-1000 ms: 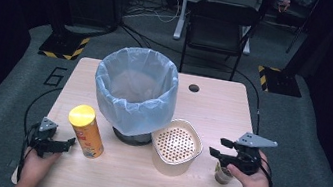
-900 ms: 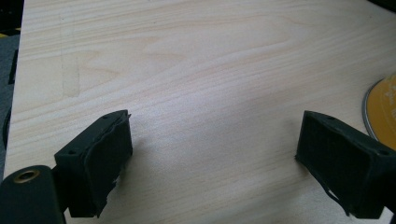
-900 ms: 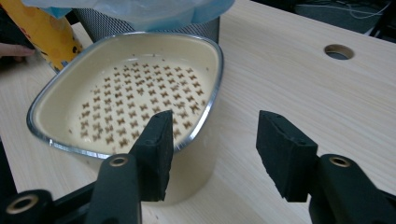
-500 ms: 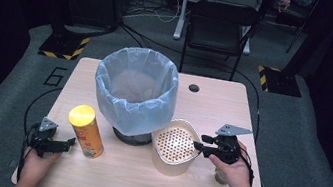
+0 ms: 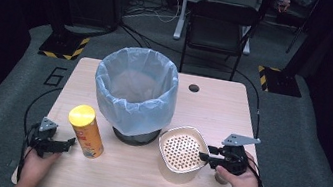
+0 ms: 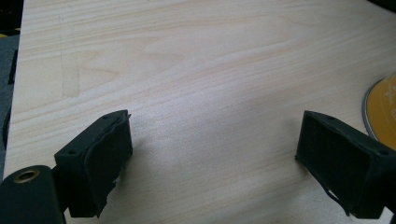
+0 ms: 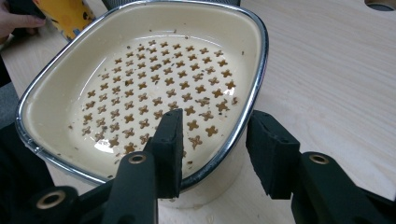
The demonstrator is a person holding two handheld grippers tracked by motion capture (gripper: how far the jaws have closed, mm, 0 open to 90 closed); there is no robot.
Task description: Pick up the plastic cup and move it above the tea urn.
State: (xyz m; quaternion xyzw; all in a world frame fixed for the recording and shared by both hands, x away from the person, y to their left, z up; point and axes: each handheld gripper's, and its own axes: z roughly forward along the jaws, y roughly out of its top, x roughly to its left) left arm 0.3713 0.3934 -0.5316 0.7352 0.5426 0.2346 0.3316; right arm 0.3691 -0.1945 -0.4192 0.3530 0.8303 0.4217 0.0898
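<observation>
The right gripper (image 7: 212,154), held in the person's right hand (image 5: 236,181), is straddling the near rim of a cream, rounded-square metal container with a perforated floor and a chrome edge (image 7: 140,88). Its jaws have just been closing, one inside the wall and one outside, and are now clamping that wall. The container is standing on the pale wooden table (image 5: 223,107), just ahead of this gripper.

The left gripper (image 6: 212,158) is hovering over bare tabletop, its jaws spread wide with nothing between them. A yellow-lidded orange cylindrical snack can (image 5: 86,130) is standing upright just beside it, toward the table's middle.

Farther beyond both grippers, a dark bin lined with a pale blue plastic bag (image 5: 135,93) is sitting at the table's centre.
</observation>
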